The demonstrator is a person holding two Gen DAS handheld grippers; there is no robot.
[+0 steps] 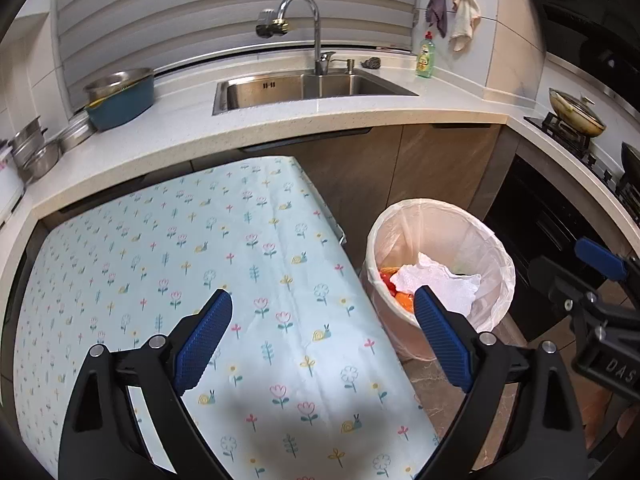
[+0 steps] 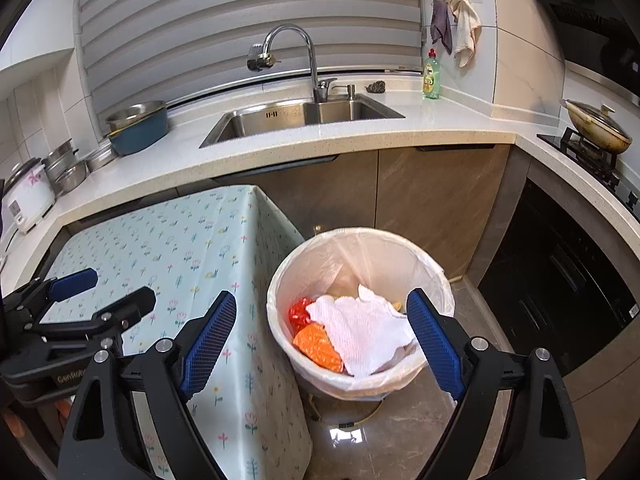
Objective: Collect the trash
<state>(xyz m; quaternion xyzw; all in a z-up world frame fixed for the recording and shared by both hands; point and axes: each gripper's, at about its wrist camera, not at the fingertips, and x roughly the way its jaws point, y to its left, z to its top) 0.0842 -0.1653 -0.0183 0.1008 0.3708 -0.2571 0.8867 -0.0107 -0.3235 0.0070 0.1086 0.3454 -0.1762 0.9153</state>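
- We see a floral-cloth table (image 1: 224, 264) against the kitchen worktop (image 1: 280, 120), bin (image 2: 280, 344) off its right edge.
- Paper towel (image 2: 360, 332) and orange wrapper (image 2: 316, 346) lie in the bin.
- Left gripper (image 1: 322, 312) over the table's right edge, right gripper (image 2: 320, 312) above the bin; both wide open, empty.

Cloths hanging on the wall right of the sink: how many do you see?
2. A purple-grey cloth hangs on the left hook, and a cream cloth hangs just right of it, both above the green dish soap bottle. None appear hidden.
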